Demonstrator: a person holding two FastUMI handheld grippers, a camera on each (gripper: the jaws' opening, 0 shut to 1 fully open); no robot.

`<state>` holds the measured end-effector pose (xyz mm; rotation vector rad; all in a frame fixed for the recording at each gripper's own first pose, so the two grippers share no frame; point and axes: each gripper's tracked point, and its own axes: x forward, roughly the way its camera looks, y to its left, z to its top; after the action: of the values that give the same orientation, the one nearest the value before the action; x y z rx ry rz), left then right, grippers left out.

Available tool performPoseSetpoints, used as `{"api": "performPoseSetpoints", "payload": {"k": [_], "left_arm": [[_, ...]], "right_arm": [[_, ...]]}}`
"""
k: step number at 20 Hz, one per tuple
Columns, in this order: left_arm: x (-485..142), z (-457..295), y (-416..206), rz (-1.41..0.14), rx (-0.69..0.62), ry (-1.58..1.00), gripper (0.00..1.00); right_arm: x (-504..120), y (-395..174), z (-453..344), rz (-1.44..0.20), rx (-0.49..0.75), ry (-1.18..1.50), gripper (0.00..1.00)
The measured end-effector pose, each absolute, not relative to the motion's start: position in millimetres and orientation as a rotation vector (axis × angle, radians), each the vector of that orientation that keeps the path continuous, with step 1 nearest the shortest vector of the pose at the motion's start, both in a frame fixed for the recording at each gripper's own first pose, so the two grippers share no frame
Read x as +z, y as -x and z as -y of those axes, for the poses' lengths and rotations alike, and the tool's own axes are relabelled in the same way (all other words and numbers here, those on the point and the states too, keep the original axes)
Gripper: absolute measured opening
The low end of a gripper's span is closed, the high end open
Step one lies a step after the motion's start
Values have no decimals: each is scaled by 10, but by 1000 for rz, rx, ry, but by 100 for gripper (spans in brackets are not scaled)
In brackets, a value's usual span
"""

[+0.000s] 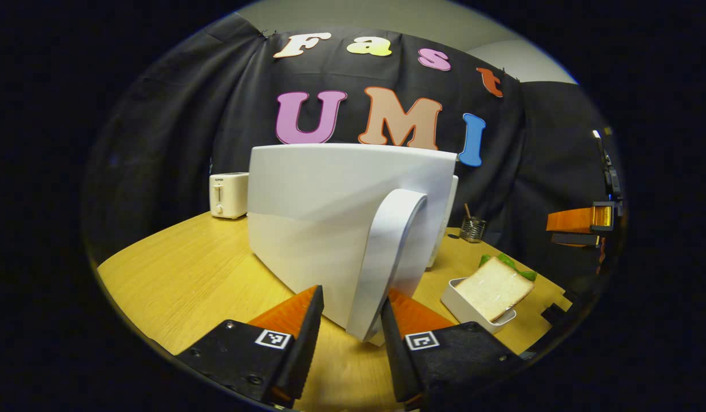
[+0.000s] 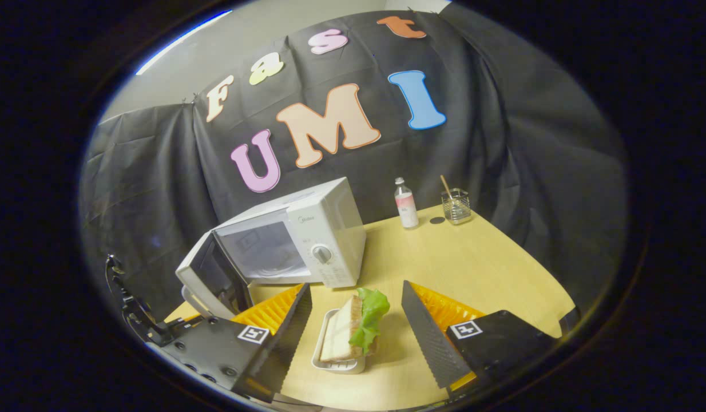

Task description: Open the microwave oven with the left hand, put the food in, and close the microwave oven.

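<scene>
The white microwave (image 2: 324, 229) stands on the wooden table with its door (image 2: 215, 274) swung open and its cavity showing. In the left gripper view the door's outer face (image 1: 330, 194) is close in front. My left gripper (image 1: 352, 297) is open, and the lower end of the curved handle (image 1: 387, 257) sits between its fingers. A sandwich with lettuce (image 2: 353, 326) lies in a small white tray (image 2: 336, 365). My right gripper (image 2: 356, 289) is open astride the sandwich, with gaps on both sides. The same sandwich (image 1: 496, 286) lies to the door's right, and the right gripper (image 1: 582, 220) hangs beyond it.
A cream toaster (image 1: 228, 194) stands behind the door on the left. A glass with a stick (image 2: 456, 205), a small bottle (image 2: 406, 210) and a dark coin-like disc (image 2: 437, 220) stand at the table's far side. Bare tabletop (image 2: 473, 263) stretches right of the microwave.
</scene>
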<state>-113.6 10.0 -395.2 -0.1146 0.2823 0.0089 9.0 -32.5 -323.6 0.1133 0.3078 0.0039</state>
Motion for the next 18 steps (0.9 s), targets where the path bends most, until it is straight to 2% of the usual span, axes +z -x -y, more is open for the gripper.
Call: {"api": "performPoseSetpoints", "payload": {"k": [2,5,7,9,10,15,18], "left_arm": [[-3903,-332,1273,-264,51,97,77],[-3869,-734,1526,-268,144,79,89],[-3795,-1014,1713,-259,215,63,90],[-3689,-1300,1914,-239,291,62,91],[-3630,-1436,1996,-223,325,63,90],[-3456,-2301,2456,-201,550,40,94],[-3263,-2675,2770,-164,673,61,92]], "right_arm": [[-3358,-110,311,-331,16,-117,90],[-3543,-190,300,-371,29,-133,89],[-3657,-244,289,-398,41,-133,100],[-3770,-261,296,-429,49,-134,98],[-3811,-280,297,-442,54,-138,90],[-4005,-271,325,-510,75,-137,90],[-4109,-244,359,-567,77,-129,90]]}}
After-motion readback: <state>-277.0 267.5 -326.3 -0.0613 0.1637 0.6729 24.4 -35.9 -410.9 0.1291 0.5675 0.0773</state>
